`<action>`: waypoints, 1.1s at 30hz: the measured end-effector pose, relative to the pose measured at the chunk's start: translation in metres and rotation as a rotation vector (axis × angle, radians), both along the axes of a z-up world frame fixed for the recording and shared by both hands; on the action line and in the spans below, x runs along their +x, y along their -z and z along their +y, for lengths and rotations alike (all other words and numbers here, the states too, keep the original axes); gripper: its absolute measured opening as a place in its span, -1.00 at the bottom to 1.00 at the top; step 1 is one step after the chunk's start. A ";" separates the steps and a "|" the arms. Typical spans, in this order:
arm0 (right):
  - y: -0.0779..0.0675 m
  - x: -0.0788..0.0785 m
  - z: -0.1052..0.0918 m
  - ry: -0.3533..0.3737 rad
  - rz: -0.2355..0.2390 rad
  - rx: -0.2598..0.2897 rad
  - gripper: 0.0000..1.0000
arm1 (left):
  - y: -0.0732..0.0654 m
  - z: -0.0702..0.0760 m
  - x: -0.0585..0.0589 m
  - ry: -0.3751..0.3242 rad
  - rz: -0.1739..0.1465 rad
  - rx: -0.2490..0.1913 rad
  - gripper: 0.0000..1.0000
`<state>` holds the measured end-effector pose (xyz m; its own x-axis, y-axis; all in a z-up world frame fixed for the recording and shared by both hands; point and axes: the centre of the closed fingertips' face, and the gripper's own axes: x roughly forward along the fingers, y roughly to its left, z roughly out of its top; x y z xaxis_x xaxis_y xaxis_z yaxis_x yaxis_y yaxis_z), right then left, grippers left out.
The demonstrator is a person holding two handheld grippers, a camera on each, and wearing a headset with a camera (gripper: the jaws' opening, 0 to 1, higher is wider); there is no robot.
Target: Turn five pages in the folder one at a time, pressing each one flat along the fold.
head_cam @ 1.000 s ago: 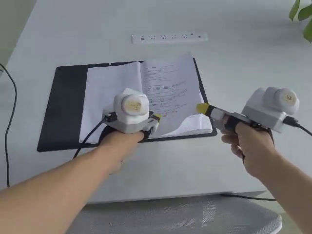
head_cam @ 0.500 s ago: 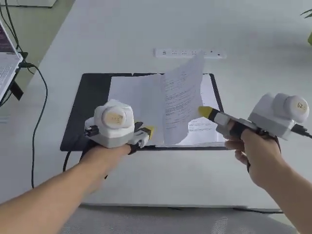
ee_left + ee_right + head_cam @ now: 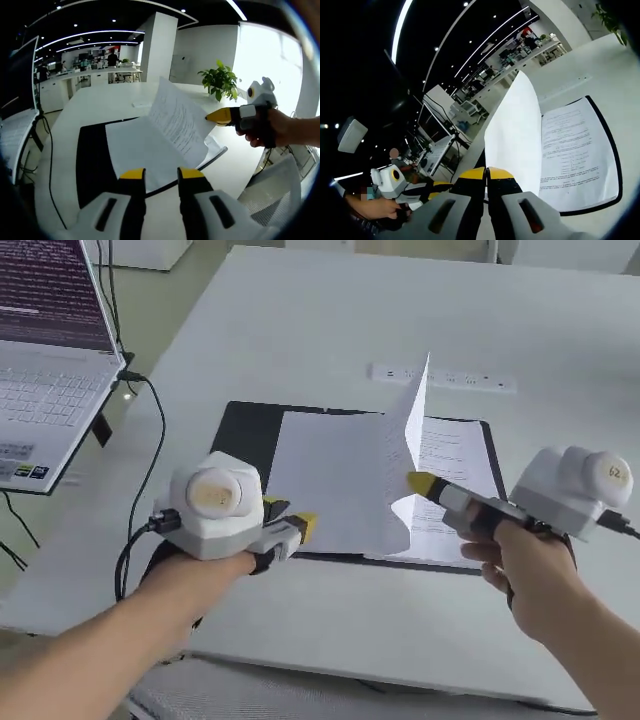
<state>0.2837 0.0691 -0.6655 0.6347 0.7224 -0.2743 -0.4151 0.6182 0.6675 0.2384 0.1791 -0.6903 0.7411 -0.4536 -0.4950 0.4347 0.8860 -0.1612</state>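
A black folder (image 3: pixel 245 430) lies open on the white table, with white sheets on both halves. One printed page (image 3: pixel 410 430) stands nearly upright over the fold. My right gripper (image 3: pixel 418 483) is shut on that page's lower edge; in the right gripper view the yellow tips (image 3: pixel 486 174) meet on the sheet (image 3: pixel 515 130). My left gripper (image 3: pixel 298 524) hovers at the folder's front edge, left of the raised page. Its jaws (image 3: pixel 161 175) stand apart with nothing between them. The printed sheet (image 3: pixel 575 150) underneath lies flat on the right half.
An open laptop (image 3: pixel 50 360) sits at the far left with cables (image 3: pixel 150 440) trailing toward my left hand. A white power strip (image 3: pixel 445 377) lies behind the folder. A potted plant (image 3: pixel 220 82) stands at the table's far end.
The right gripper has lifted the page from near flat on the right half to upright over the fold. The left gripper has drawn back to the left. The head camera has shifted, bringing the laptop into view.
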 end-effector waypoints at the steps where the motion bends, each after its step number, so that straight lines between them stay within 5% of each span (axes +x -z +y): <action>1: 0.001 0.000 0.006 -0.009 0.001 -0.001 -1.00 | 0.000 0.005 0.000 -0.003 -0.003 -0.002 -0.54; 25: 0.054 -0.015 0.126 -0.186 0.120 -0.073 -1.00 | -0.004 0.093 -0.037 -0.145 0.007 -0.031 -0.50; 33: 0.093 0.001 0.150 -0.226 0.188 -0.099 -1.00 | 0.003 0.107 -0.045 -0.177 0.019 -0.046 -0.51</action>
